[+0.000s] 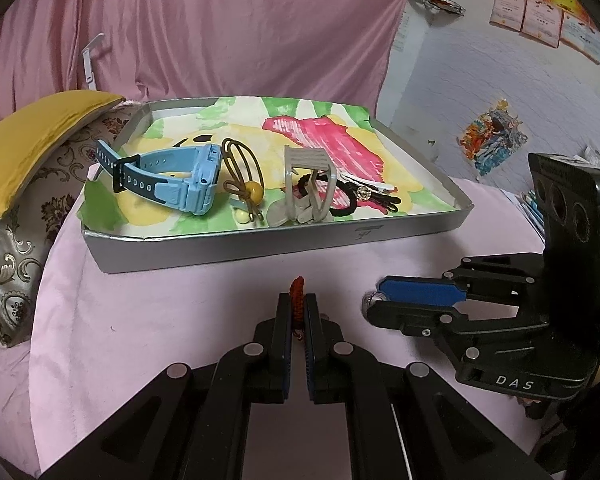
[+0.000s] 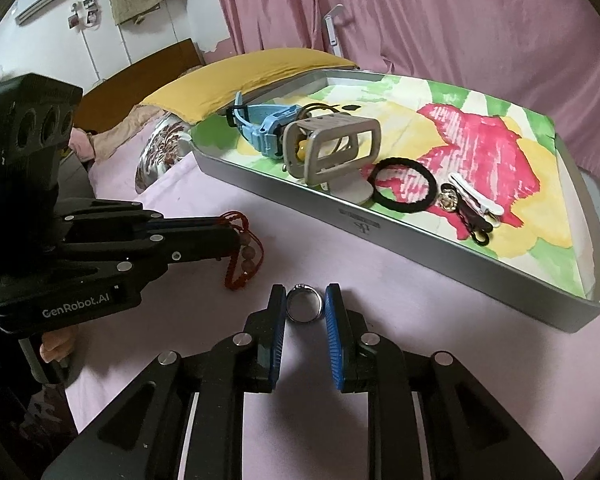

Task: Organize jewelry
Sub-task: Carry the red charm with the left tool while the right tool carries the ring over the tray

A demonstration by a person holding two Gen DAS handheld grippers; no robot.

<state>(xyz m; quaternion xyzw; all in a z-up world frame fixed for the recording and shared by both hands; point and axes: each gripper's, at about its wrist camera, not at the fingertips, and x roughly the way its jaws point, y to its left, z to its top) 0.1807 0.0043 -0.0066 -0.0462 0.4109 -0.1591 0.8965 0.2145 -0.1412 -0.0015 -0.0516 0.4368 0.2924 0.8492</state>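
Pale pink bedsheet (image 2: 400,304) is covering the bed; pink curtain (image 1: 220,28) is hanging behind, and a mustard-yellow pillow (image 1: 32,148) is lying to the side. A shallow silver-walled tray (image 1: 260,242), lined with a paper painted in green, yellow and red, is sitting on the sheet.

Inside the tray: a light blue plastic wristwatch (image 1: 172,184) is lying on its side, a brown elastic cord with a yellow bead (image 1: 246,184) just beside it, then a grey claw hair clip (image 2: 328,148) standing upright, a black hair tie (image 2: 404,186), and a white clip with small dark pieces (image 2: 474,208) near the tie.

Left gripper (image 1: 298,312) is clenching a red braided cord bracelet with reddish-brown beads (image 2: 246,246), which is dangling from the pads onto the sheet, in front of the tray.

Right gripper (image 2: 305,304) is framing a plain silver ring (image 2: 305,304) standing on edge on the sheet. Each pad is sitting right at the ring's rim; whether they are pressing it I cannot tell.
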